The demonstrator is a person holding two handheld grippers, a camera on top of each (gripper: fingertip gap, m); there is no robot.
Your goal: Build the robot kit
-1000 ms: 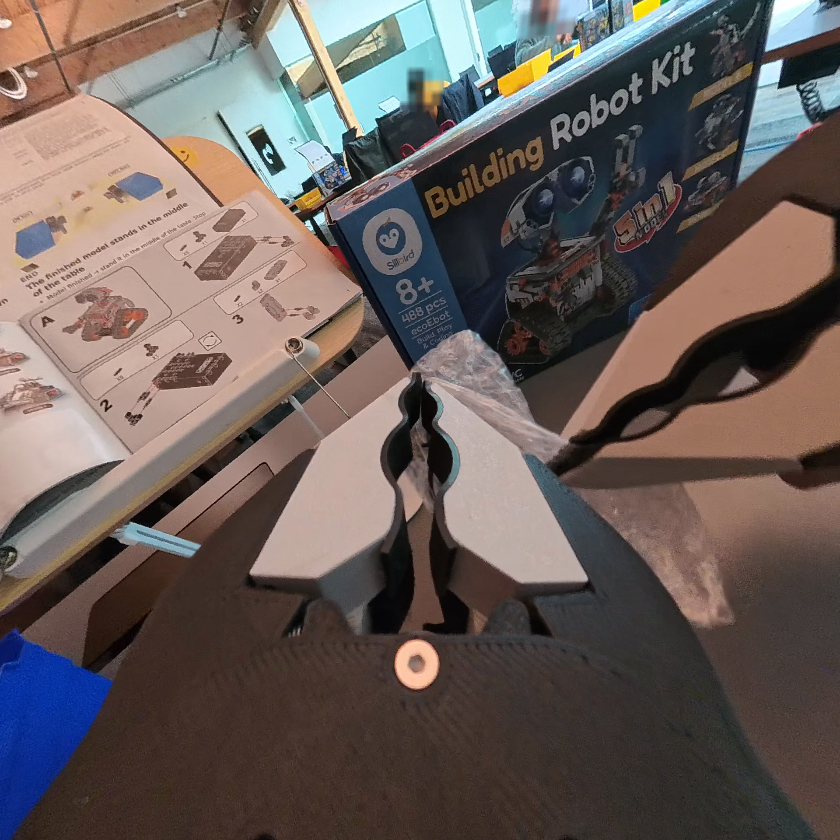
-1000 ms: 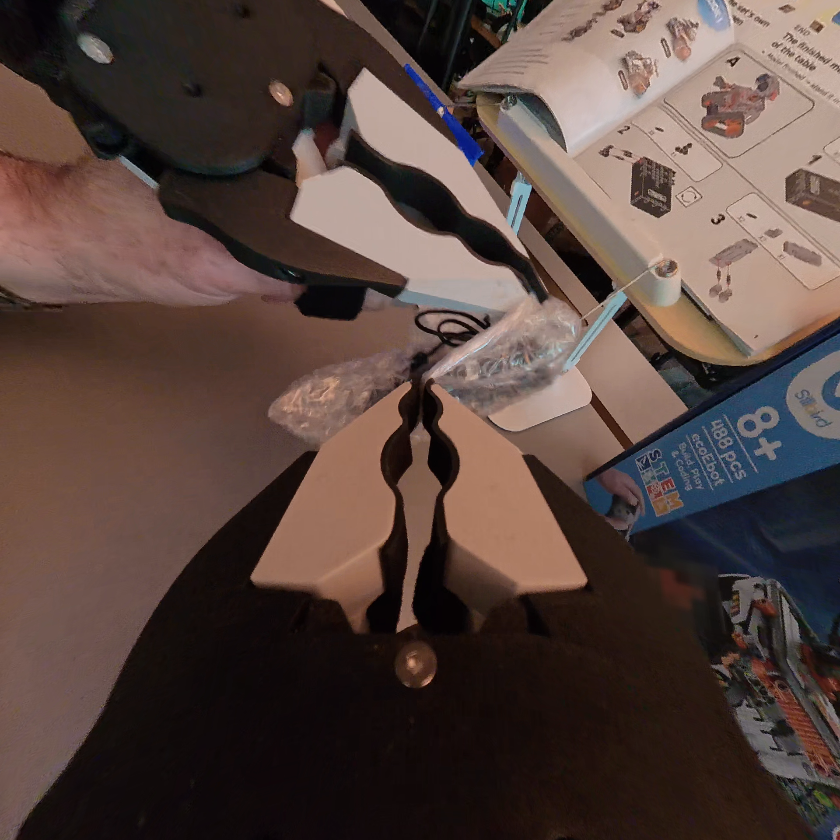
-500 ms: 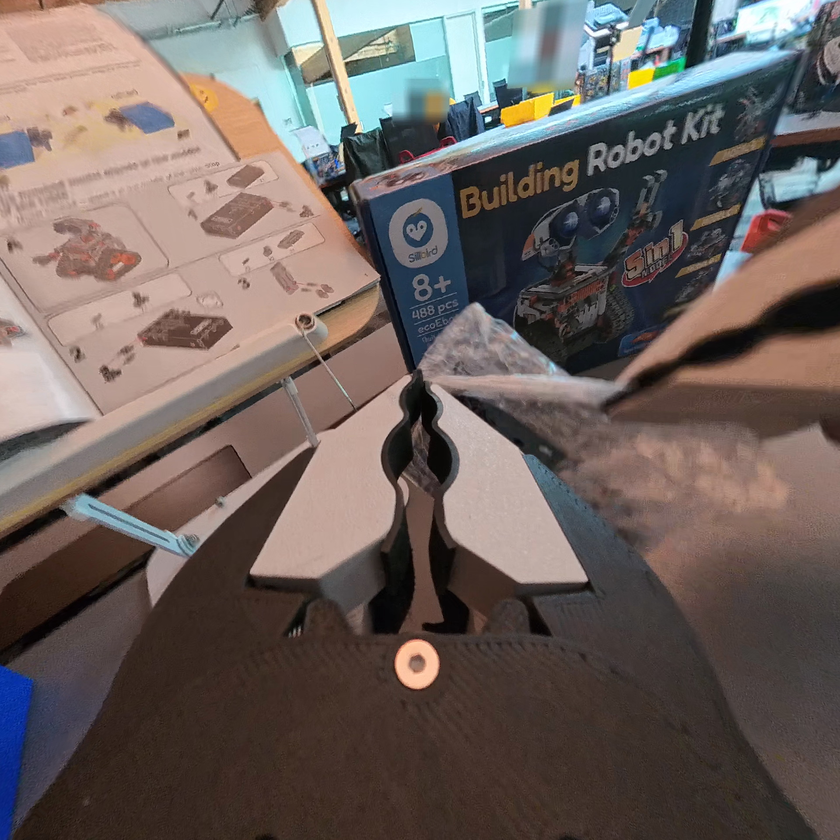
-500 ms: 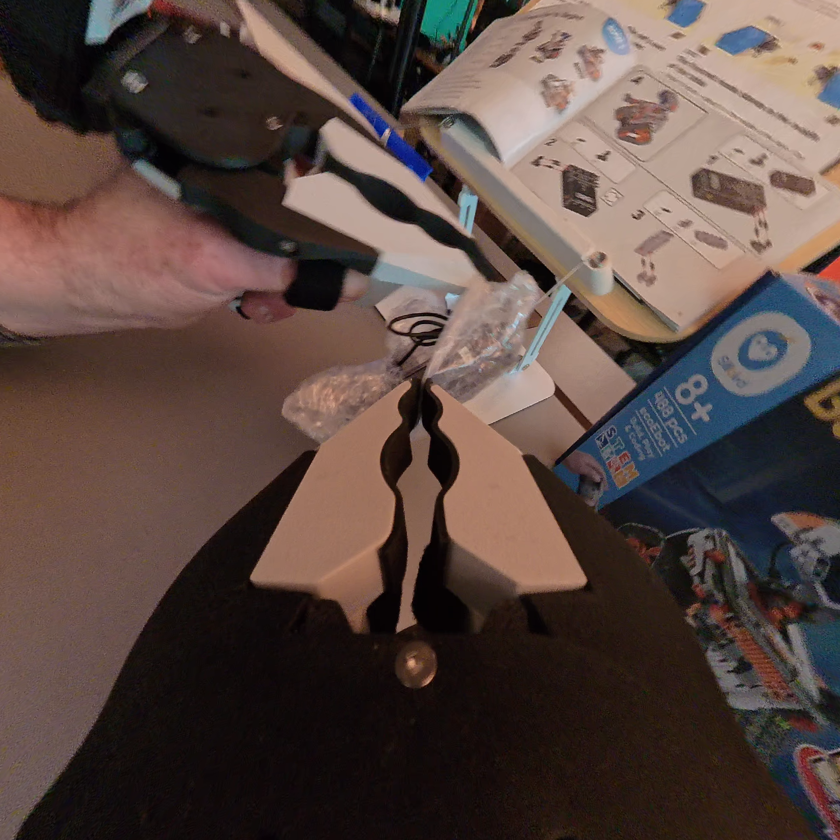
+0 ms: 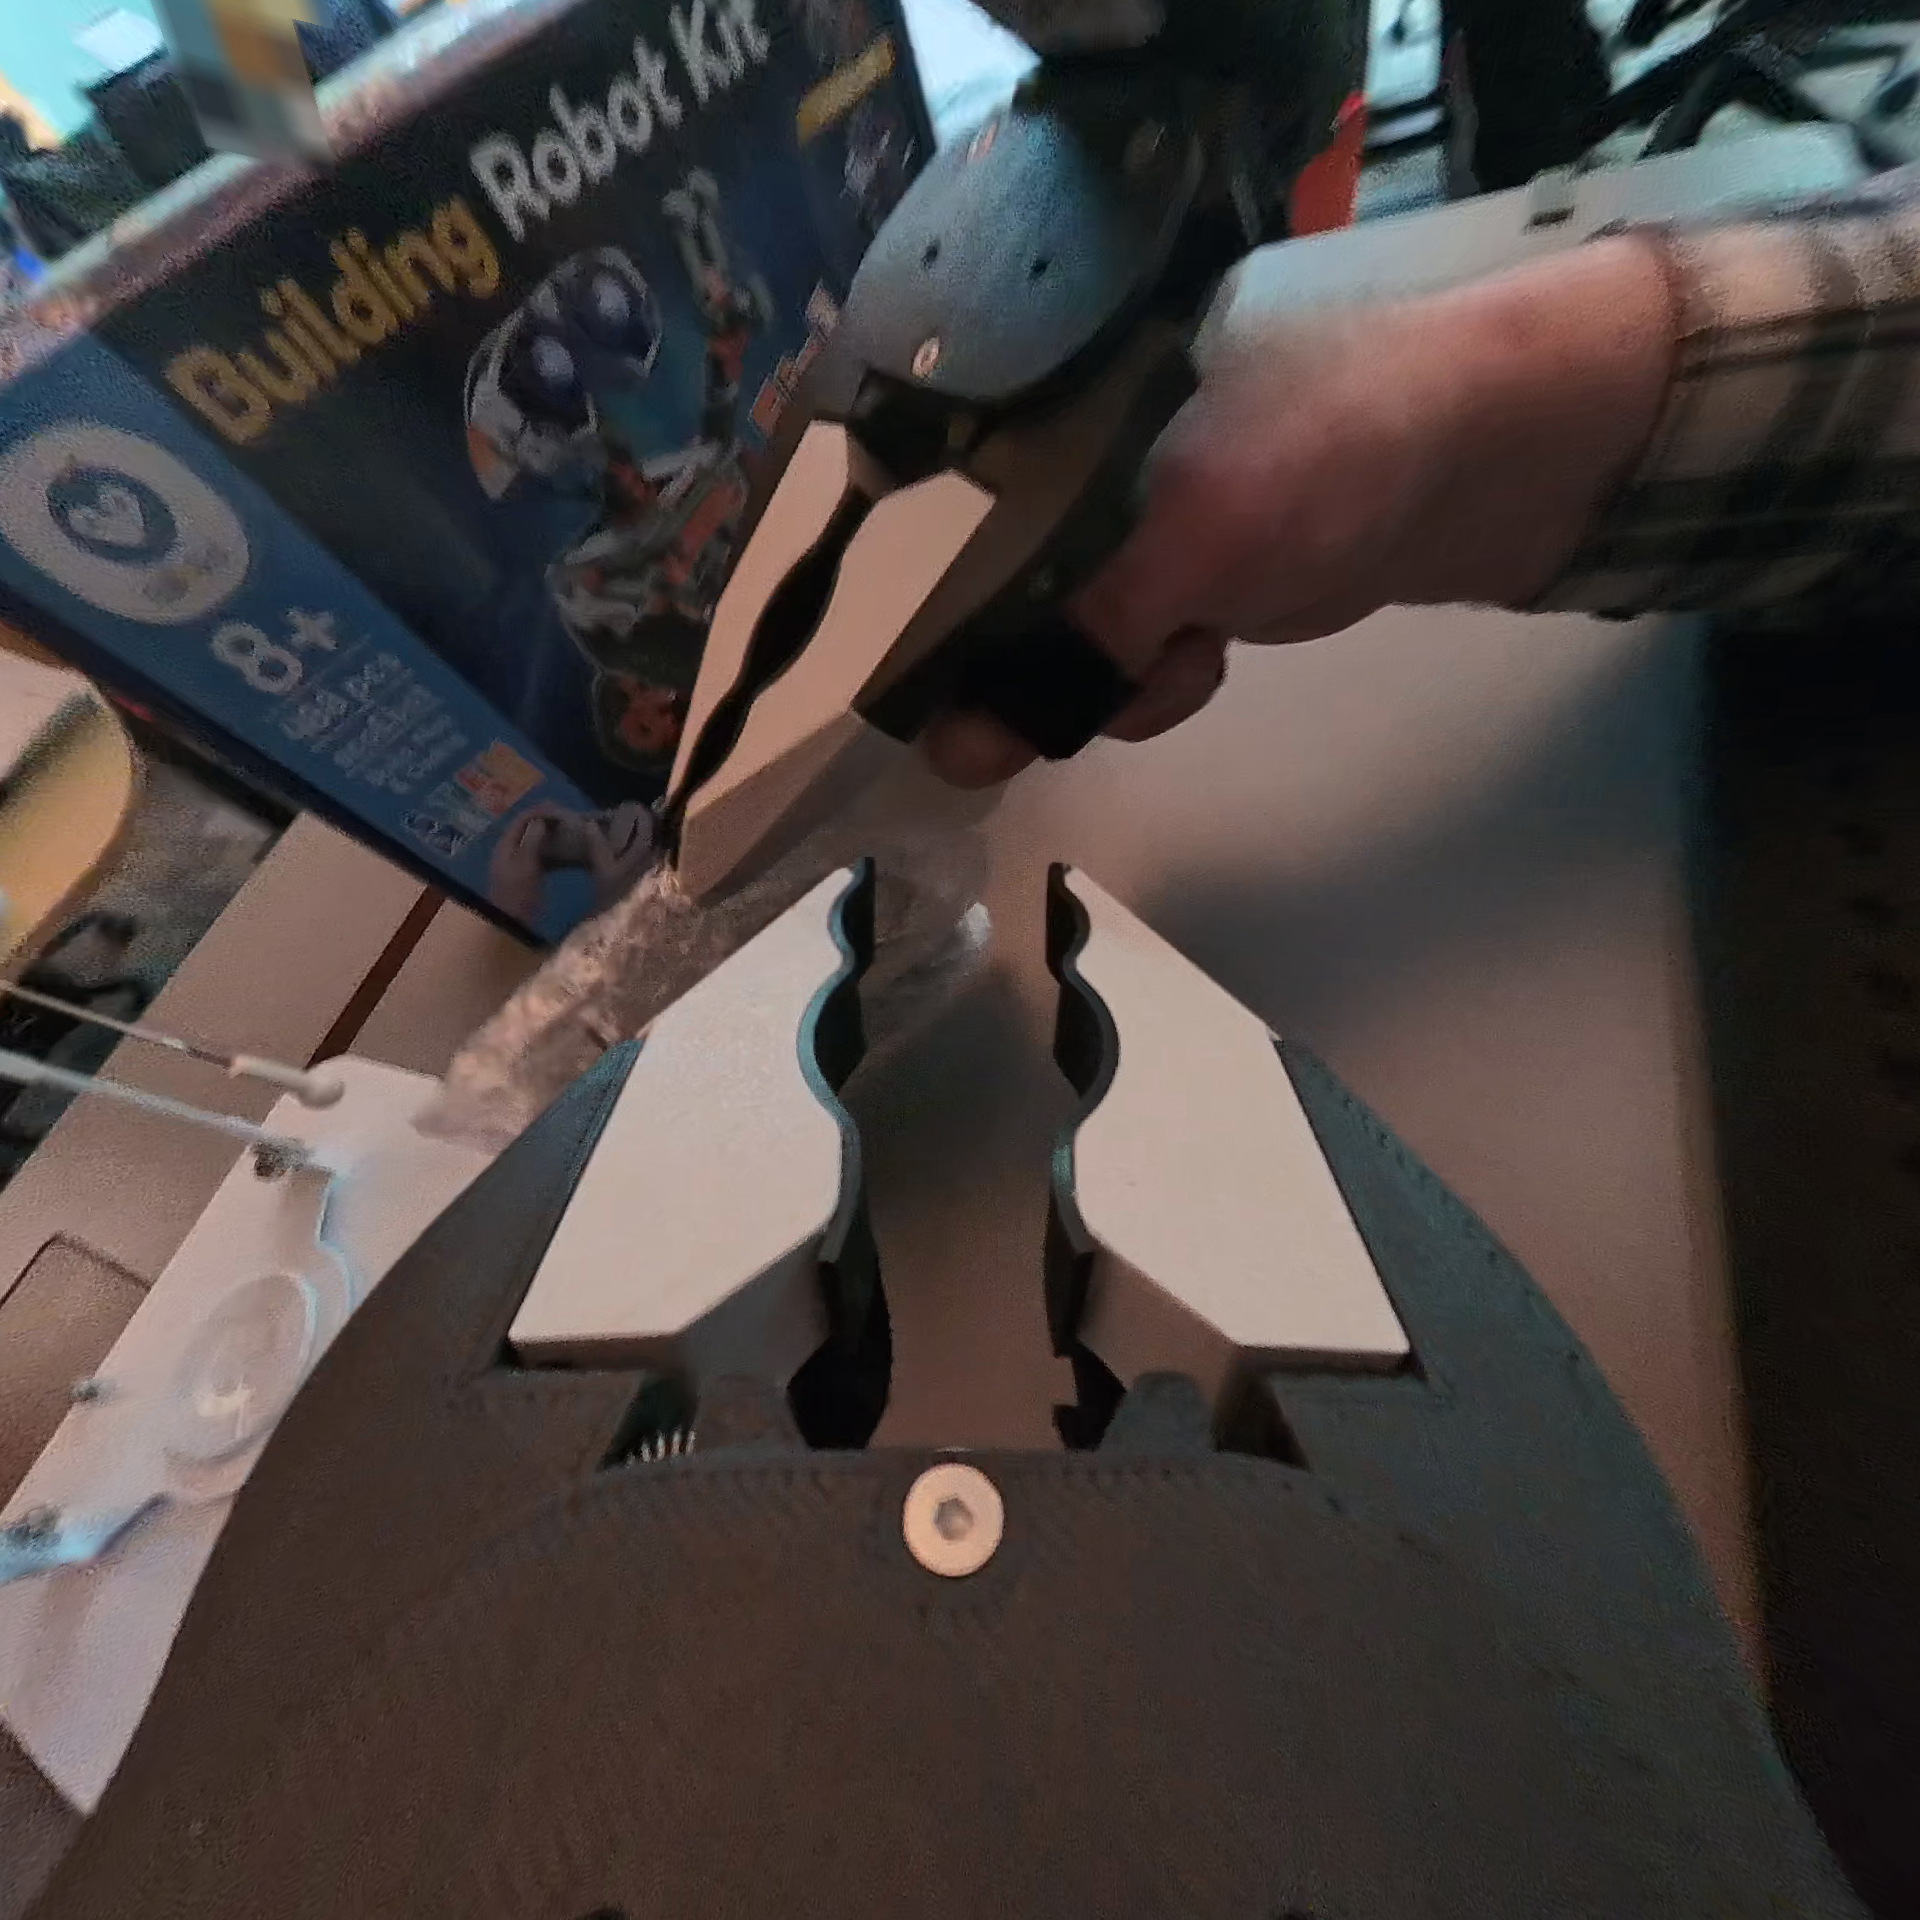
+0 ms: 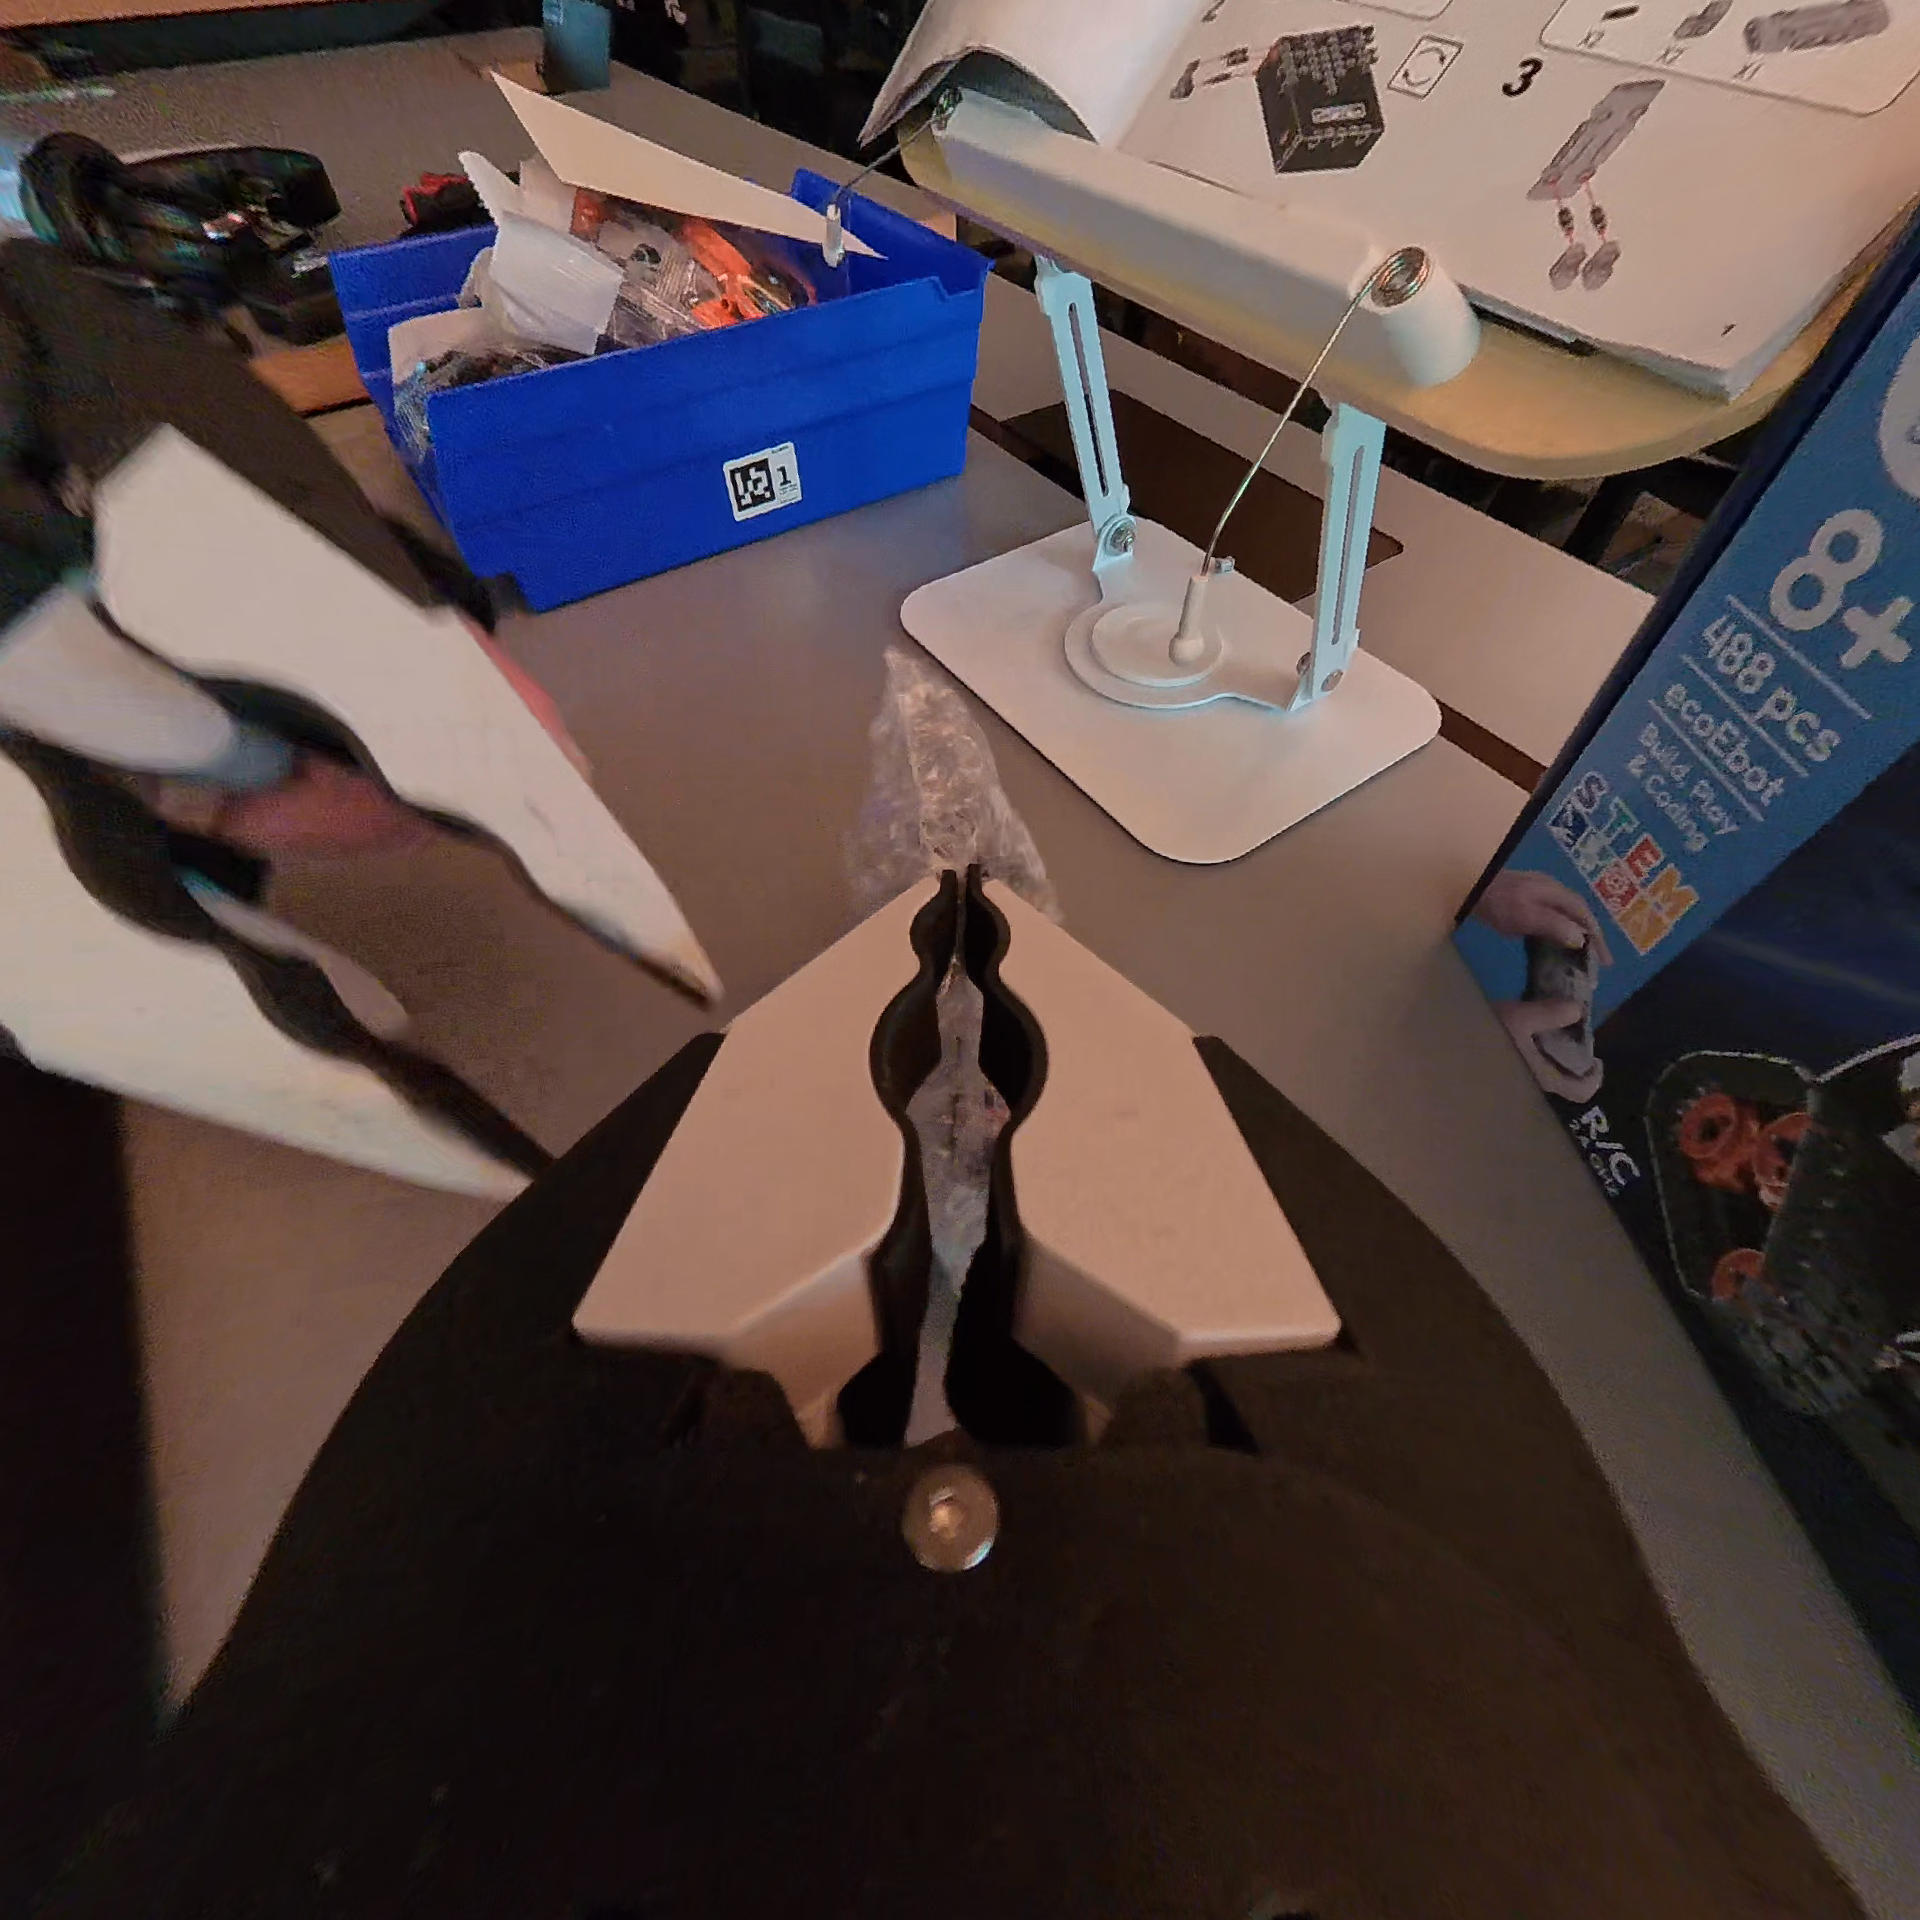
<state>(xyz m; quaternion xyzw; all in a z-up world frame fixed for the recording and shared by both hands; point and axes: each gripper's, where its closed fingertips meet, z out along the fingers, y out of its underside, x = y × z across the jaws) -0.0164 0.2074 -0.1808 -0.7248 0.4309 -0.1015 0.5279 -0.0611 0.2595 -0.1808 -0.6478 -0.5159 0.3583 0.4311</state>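
A clear plastic bag (image 6: 932, 771) of small parts hangs from my right gripper (image 6: 961, 883), which is shut on its edge just above the grey table (image 6: 727, 707). In the left wrist view the bag (image 5: 582, 997) trails down and to the left from the right gripper's shut tips (image 5: 670, 842). My left gripper (image 5: 958, 883) is open and empty, its jaws well apart, just beside the bag. It also shows blurred at the left of the right wrist view (image 6: 613, 1081), open. A hand (image 5: 1351, 499) holds the right gripper.
A blue bin (image 6: 675, 447) with bags and papers stands at the back left. A white book stand (image 6: 1174, 707) carries an open instruction booklet (image 6: 1558, 156). A blue kit box (image 6: 1766, 727) stands upright on the right; it also shows in the left wrist view (image 5: 416, 416). The gap from one gripper's tips to the other's is roughly 7 cm.
My left gripper has opened and let go of the bag, and drawn back from it. My right gripper still holds the bag and has swung it down toward the table.
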